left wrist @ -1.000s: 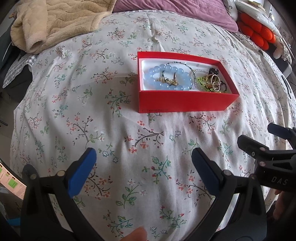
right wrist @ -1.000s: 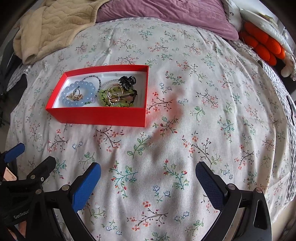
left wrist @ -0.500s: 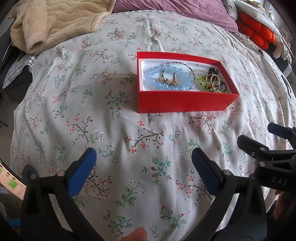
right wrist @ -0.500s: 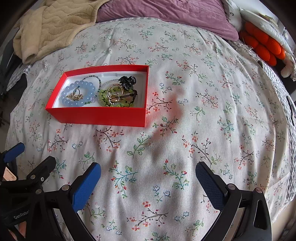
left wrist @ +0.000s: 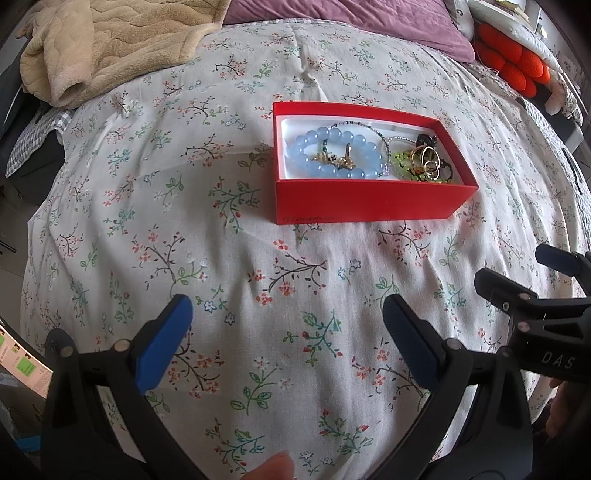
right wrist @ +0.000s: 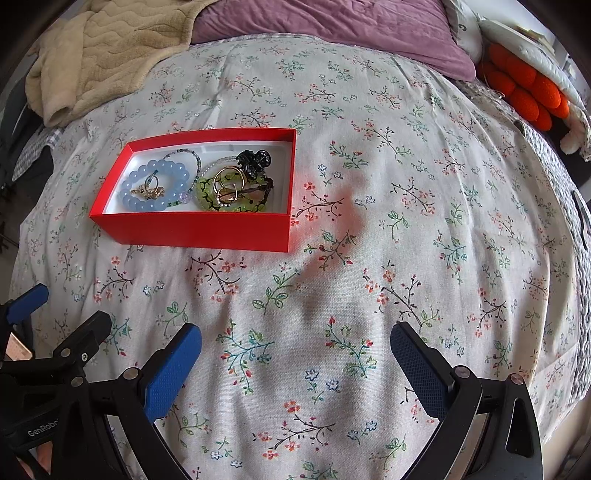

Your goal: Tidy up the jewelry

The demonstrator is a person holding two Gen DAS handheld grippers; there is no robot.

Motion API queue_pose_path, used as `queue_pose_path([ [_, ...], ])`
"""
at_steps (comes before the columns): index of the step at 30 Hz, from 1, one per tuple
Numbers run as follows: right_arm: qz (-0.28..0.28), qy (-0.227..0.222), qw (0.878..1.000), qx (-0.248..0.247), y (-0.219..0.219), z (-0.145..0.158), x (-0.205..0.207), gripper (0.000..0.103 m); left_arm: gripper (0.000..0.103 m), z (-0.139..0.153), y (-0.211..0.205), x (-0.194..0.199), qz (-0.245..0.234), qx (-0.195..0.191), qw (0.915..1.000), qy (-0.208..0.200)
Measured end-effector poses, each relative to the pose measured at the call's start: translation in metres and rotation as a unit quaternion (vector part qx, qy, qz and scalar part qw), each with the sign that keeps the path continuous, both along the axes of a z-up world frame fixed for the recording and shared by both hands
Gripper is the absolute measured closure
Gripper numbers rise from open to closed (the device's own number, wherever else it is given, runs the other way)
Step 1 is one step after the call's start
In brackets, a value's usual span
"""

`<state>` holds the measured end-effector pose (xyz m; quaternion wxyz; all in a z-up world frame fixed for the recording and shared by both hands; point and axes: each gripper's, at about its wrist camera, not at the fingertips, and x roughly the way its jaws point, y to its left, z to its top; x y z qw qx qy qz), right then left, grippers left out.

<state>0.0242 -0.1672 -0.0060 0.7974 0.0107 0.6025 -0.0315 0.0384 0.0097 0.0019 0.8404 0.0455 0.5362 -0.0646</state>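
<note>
A red box (left wrist: 365, 203) (right wrist: 195, 230) sits on the floral bedspread. In it lie a pale blue bead bracelet (left wrist: 334, 153) (right wrist: 157, 186), gold rings (left wrist: 426, 160) (right wrist: 229, 184), a green piece (right wrist: 236, 199), a black hair claw (right wrist: 255, 160) and thin beaded strands. My left gripper (left wrist: 284, 343) is open and empty, held above the sheet well in front of the box. My right gripper (right wrist: 295, 362) is open and empty, in front of the box and to its right. Each gripper shows at the edge of the other's view.
A beige fleece blanket (left wrist: 110, 44) (right wrist: 103, 55) is heaped at the far left. A purple pillow (left wrist: 343, 18) (right wrist: 332, 26) lies at the back. An orange cushion (left wrist: 509, 66) (right wrist: 524, 88) sits at the far right. The bedspread (left wrist: 184, 221) drops off at the left edge.
</note>
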Motion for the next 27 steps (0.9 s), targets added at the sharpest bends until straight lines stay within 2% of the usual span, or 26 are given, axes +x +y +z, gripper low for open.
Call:
queue_pose_path([
  [27, 0.002, -0.005, 1.0, -0.014, 0.0018, 0.0016, -0.0003, 0.0, 0.001, -0.0013, 0.0021, 0.0011, 0.001, 0.0, 1.0, 0.002],
])
